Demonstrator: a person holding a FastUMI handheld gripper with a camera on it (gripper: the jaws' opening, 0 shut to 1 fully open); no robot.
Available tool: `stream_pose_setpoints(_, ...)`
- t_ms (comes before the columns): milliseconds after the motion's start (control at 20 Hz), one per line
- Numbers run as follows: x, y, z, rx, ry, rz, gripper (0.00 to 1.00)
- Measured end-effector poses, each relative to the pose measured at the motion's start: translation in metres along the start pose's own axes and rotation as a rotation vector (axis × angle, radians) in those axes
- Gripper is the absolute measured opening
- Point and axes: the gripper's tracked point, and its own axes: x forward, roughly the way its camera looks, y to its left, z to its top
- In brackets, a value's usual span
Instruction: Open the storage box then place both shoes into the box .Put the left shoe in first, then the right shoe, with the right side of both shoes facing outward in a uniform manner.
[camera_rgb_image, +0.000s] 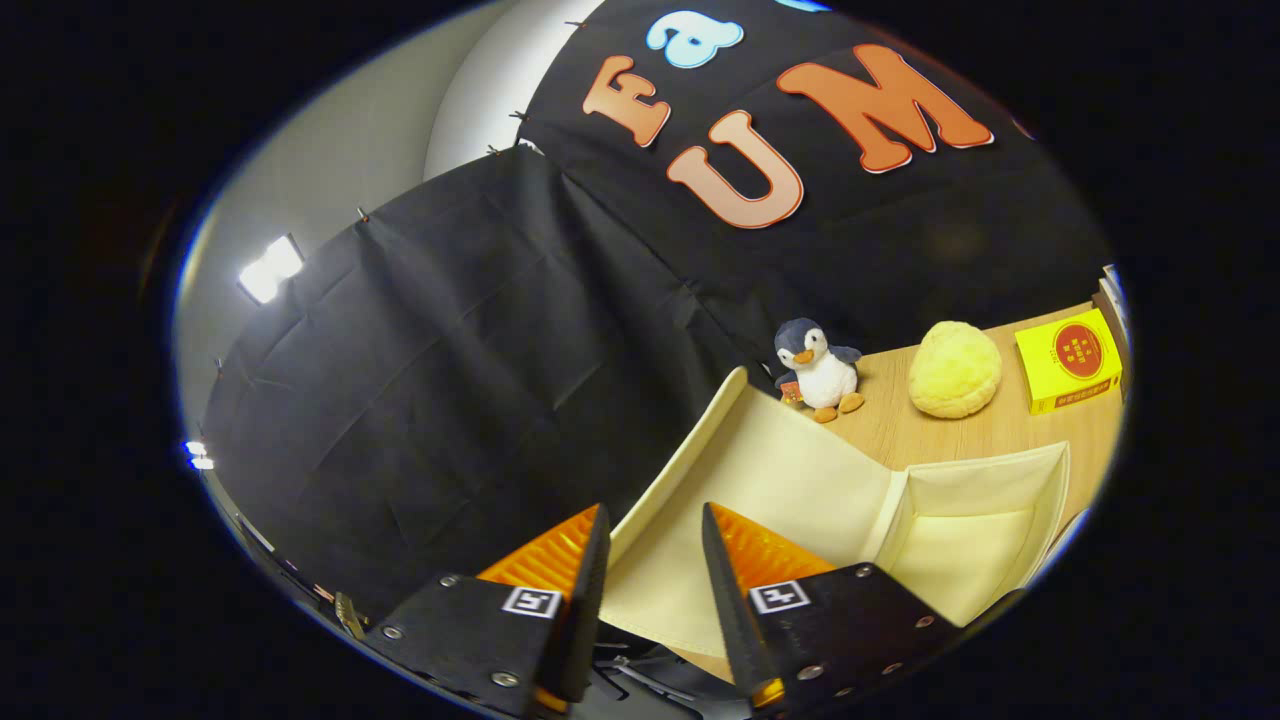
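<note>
The black cloth booth wall (450, 380) backs the wooden table (930, 435). The cream storage box (990, 520) sits open, its raised lid (700, 520) between the fingers of the partly open tool (655, 545). Beyond stand a penguin plush (818, 368), yellow bun (954, 369) and yellow carton (1068, 360).

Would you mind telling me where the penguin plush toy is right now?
In the gripper view, the penguin plush toy stands on the wooden table beyond the gripper, just behind the raised box lid and beside the yellow round plush.
</note>
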Motion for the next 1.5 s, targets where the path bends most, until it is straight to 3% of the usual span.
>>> stream_pose_setpoints(50, -0.001, -0.002, 0.000, -0.020, -0.004, -0.018, 0.74)
stream_pose_setpoints(100, -0.003, -0.006, -0.001, -0.037, -0.008, -0.036, 0.81)
stream_pose_setpoints(150, -0.005, -0.012, -0.002, -0.050, -0.009, -0.061, 0.94)
stream_pose_setpoints(200, -0.009, -0.019, -0.003, -0.061, -0.010, -0.089, 0.98)
stream_pose_setpoints(550, -0.051, -0.090, 0.003, -0.121, -0.065, -0.283, 0.98)
stream_pose_setpoints(1050, -0.135, -0.190, -0.018, -0.042, -0.050, -0.508, 0.98)
stream_pose_setpoints(1500, -0.214, -0.271, -0.069, 0.073, 0.015, -0.673, 0.98)
